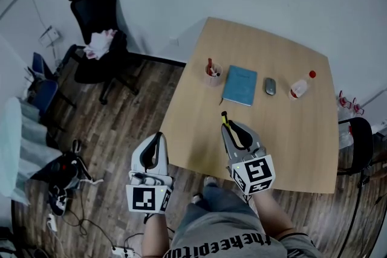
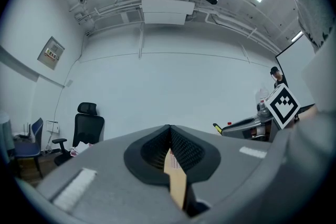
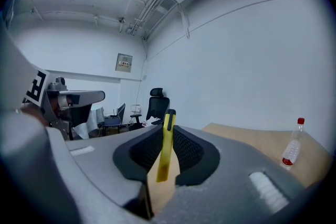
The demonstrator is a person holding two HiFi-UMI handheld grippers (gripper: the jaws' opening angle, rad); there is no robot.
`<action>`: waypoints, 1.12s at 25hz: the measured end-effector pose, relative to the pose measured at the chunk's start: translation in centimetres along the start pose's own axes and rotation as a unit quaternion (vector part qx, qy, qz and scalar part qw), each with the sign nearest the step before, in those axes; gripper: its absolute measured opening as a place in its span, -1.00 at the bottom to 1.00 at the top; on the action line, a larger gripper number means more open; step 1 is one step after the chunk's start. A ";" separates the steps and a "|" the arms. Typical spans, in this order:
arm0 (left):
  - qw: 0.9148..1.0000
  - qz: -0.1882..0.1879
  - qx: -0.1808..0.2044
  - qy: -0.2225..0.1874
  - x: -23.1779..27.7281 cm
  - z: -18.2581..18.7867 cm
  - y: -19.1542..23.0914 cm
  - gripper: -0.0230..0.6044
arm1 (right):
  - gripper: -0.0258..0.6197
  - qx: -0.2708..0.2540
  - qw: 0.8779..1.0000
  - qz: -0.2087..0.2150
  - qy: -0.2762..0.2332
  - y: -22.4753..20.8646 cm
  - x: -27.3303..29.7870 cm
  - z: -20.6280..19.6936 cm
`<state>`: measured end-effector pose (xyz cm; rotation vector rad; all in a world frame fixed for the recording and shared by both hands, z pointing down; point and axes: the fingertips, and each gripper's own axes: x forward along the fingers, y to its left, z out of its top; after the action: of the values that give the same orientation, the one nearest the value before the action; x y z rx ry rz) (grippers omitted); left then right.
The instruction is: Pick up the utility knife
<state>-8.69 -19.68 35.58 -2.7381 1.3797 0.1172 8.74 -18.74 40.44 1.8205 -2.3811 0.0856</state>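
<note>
Over the table's (image 1: 290, 148) near edge, right gripper (image 1: 226, 125) grips utility knife (image 3: 166, 150).

The right tool (image 3: 167, 157) grips a yellow utility knife (image 3: 166, 147) upright, the table (image 3: 262, 144) beyond.

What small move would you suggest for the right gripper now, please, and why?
Probably a small straight lift of the right gripper, jaws left clamped. Its jaws are shut on the yellow utility knife, whose tip sticks out past them over the wooden table. The cup, notebook and bottle stand farther off, so upward looks unobstructed.
</note>
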 end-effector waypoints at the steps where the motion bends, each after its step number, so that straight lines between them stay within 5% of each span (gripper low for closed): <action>1: 1.000 0.000 0.000 0.000 0.0 0.0 -0.1 -0.90 | -0.73 -0.002 1.000 -0.001 -0.006 -0.1 -0.3 0.4; 28: 1.000 -0.022 0.000 -0.006 -0.4 0.6 -1.7 -0.90 | -0.73 -0.029 0.995 -0.030 -0.091 0.2 -4.8 4.7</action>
<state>-7.59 -18.28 35.12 -2.7612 1.3151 0.1297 9.42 -14.70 35.04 1.9464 -2.4161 -0.1629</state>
